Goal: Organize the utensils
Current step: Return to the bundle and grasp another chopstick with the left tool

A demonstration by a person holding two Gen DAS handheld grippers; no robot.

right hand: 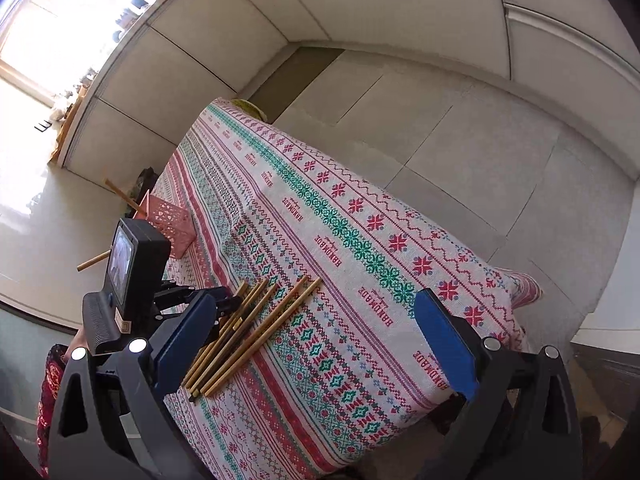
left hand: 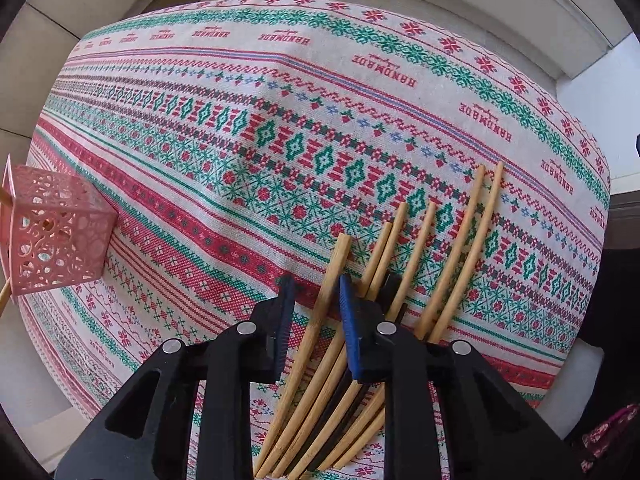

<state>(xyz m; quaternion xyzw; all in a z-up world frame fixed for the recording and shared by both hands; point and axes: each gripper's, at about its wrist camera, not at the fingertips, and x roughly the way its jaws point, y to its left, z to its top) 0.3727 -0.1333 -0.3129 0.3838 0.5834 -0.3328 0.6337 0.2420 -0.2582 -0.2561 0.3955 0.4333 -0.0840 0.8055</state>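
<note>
Several bamboo chopsticks (left hand: 436,264) and a dark one lie in a fan on the patterned tablecloth (left hand: 280,128). My left gripper (left hand: 316,292) is open, lowered over the fan, with one chopstick (left hand: 328,284) between its blue-padded fingers. A pink perforated holder (left hand: 56,236) stands at the left edge with two chopsticks sticking out of it. In the right wrist view, my right gripper (right hand: 316,340) is wide open and empty above the cloth. The chopsticks (right hand: 248,332), the holder (right hand: 170,224) and the left gripper (right hand: 212,304) show at its left.
The table is narrow; its cloth (right hand: 360,240) hangs over the edges. Tiled floor surrounds it. A person's patterned sleeve (right hand: 50,384) is at lower left.
</note>
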